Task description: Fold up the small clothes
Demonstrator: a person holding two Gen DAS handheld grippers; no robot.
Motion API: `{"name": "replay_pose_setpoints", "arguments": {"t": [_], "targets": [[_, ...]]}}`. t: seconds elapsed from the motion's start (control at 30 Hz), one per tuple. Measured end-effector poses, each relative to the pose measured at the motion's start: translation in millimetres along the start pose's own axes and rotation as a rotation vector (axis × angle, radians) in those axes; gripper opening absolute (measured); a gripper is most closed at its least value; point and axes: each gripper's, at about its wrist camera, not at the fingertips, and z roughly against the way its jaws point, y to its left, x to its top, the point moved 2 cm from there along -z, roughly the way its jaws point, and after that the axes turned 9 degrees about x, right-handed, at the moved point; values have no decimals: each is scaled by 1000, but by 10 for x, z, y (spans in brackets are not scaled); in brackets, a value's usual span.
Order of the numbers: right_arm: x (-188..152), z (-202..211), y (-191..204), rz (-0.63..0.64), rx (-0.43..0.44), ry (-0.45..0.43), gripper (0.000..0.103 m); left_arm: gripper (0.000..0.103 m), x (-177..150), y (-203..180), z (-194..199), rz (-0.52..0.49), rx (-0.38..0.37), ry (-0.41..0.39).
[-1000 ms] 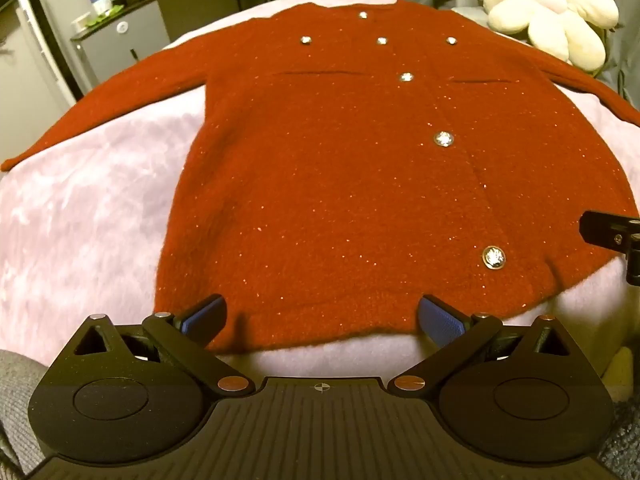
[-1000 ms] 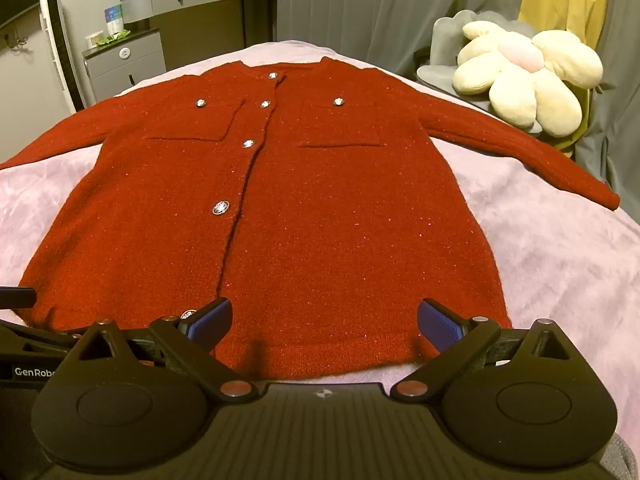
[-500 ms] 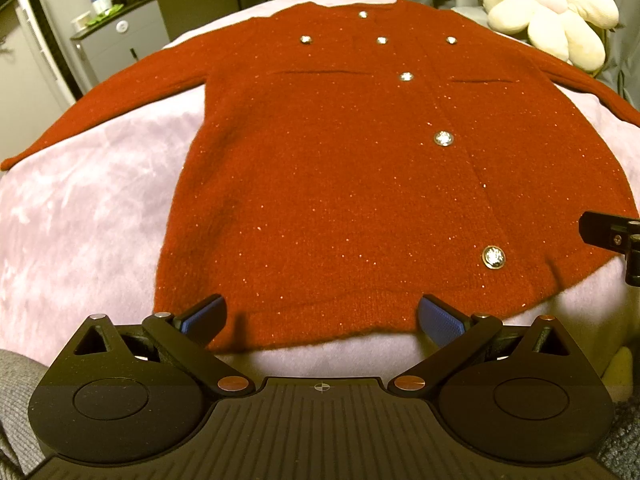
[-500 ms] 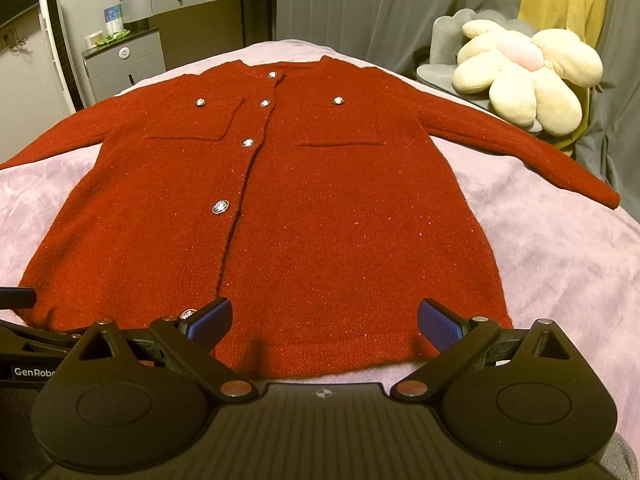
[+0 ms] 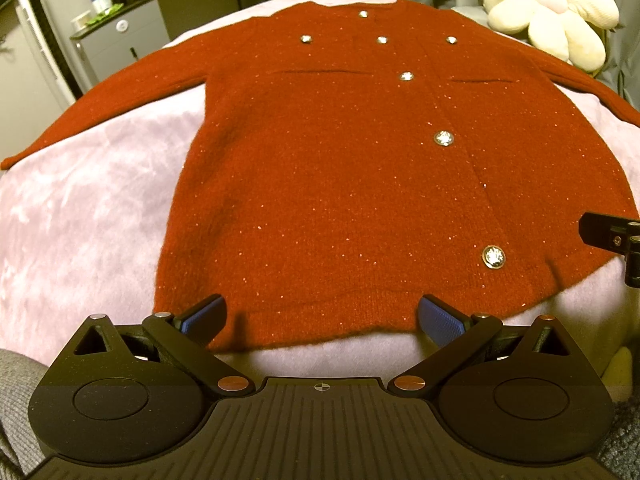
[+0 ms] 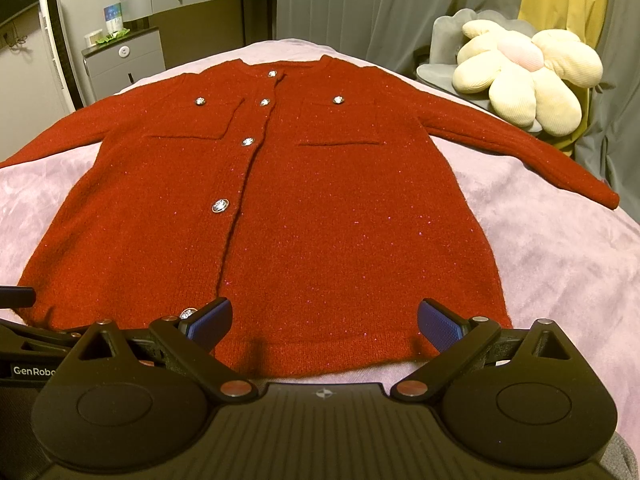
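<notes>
Flanking the red cardigan (image 6: pixel 280 208) hem, both hand-held grippers agape; flower cushion (image 6: pixel 524 80) well beyond the sleeve.

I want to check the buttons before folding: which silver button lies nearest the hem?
The lowest button on the red cardigan, just above the hem; every other button sits higher.

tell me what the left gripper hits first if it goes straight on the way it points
Most likely the hem of the cardigan: the left gripper, jaws open, points right at that near edge. Its height above the blanket is hard to judge, so it may skim over.
</notes>
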Motion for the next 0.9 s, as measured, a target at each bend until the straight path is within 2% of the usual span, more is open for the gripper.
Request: {"name": "replay_pose_setpoints", "arguments": {"t": [0.9], "targets": [[-2, -37, -11, 1, -4, 6, 99, 103, -24, -7, -15, 6, -3, 6]]}}
